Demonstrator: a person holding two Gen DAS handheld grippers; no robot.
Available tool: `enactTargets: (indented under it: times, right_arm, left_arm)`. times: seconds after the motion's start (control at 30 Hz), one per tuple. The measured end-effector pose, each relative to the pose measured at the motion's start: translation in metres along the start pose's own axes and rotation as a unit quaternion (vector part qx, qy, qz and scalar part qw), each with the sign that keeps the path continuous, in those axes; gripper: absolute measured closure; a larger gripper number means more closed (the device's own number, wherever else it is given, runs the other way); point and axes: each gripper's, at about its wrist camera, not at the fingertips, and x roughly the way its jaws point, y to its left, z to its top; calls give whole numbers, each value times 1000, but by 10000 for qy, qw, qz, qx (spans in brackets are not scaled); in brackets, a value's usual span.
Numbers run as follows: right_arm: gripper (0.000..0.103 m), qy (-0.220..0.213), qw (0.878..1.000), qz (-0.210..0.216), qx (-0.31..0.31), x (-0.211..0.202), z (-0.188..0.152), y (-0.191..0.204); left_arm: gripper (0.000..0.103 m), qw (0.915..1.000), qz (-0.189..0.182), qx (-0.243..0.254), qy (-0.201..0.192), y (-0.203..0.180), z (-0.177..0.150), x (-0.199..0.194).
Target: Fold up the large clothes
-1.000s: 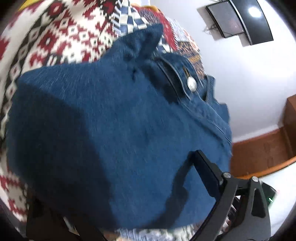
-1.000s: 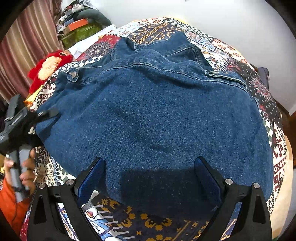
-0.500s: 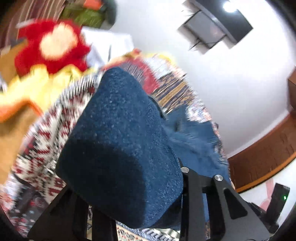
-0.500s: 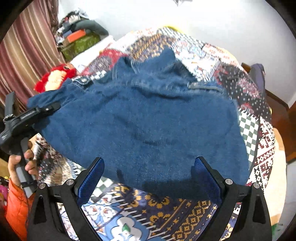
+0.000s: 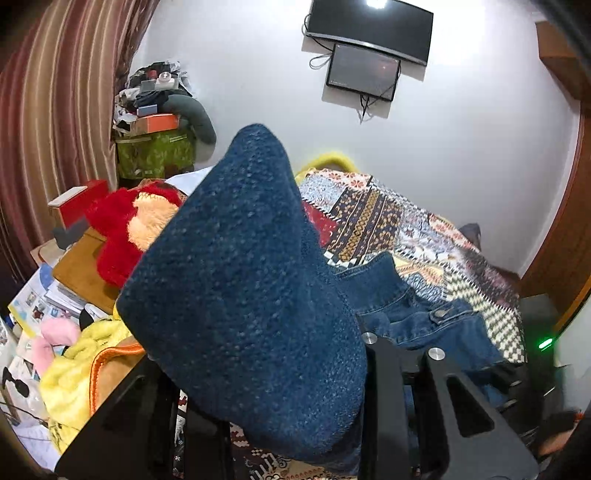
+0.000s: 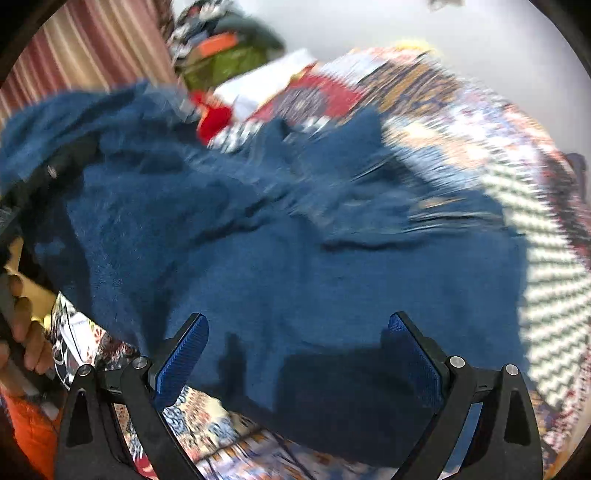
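A dark blue denim jacket (image 5: 240, 277) lies on a patchwork quilt (image 5: 388, 214) covering the bed. My left gripper (image 5: 266, 369) is shut on a bunched edge of the jacket and holds it up off the bed; the cloth rises in a peak in front of the camera and hides the fingertips. The collar and a buttoned pocket (image 5: 439, 314) still rest on the quilt. In the blurred right wrist view, the jacket (image 6: 314, 258) spreads below my right gripper (image 6: 295, 354), which stands open just above the near hem with nothing between its blue pads (image 6: 181, 362). A hand (image 6: 26, 332) is at the left.
A red plush toy (image 5: 122, 229) and a yellow plush (image 5: 74, 369) lie left of the bed over a wooden board. A pile of bags and boxes (image 5: 155, 147) stands by the striped curtain (image 5: 55, 129). Screens (image 5: 369, 22) hang on the white wall.
My left gripper has closed on the jacket's edge, lifted it and rolled, so the cloth now peaks upward. My right gripper has swept sideways over the jacket, staying open.
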Motion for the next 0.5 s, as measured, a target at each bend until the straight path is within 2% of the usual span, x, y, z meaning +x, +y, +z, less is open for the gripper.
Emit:
enactTargets:
  times: [0.07,0.17,0.23,0.37,0.4,0.5]
  right_arm:
    - [6,371,9992,49,-135,28,-2,12]
    - [0,331,9994,-56,-31,41,-7,16]
    - [0,367,9990,-149,-198,42,-8,20]
    - [0,624,9975,126,-300,31,-8,12]
    - [0,607,9977,210,-208,24,-10,5]
    - [0,236,9996,97,113,-14,-21,-25]
  left_arm:
    - [72,10000,18,43,28,0,-6,4]
    - [72,9998,51,177,84,-6,-14,10]
    - [72,9994,86,327,74,-15,-17,11]
    - [72,9975,23,702,-77,-44,-15,8]
    - [72,9967,12,801,-136,-51,-14,7]
    - [72,9927,-88,1159,-324,-81,-10,4]
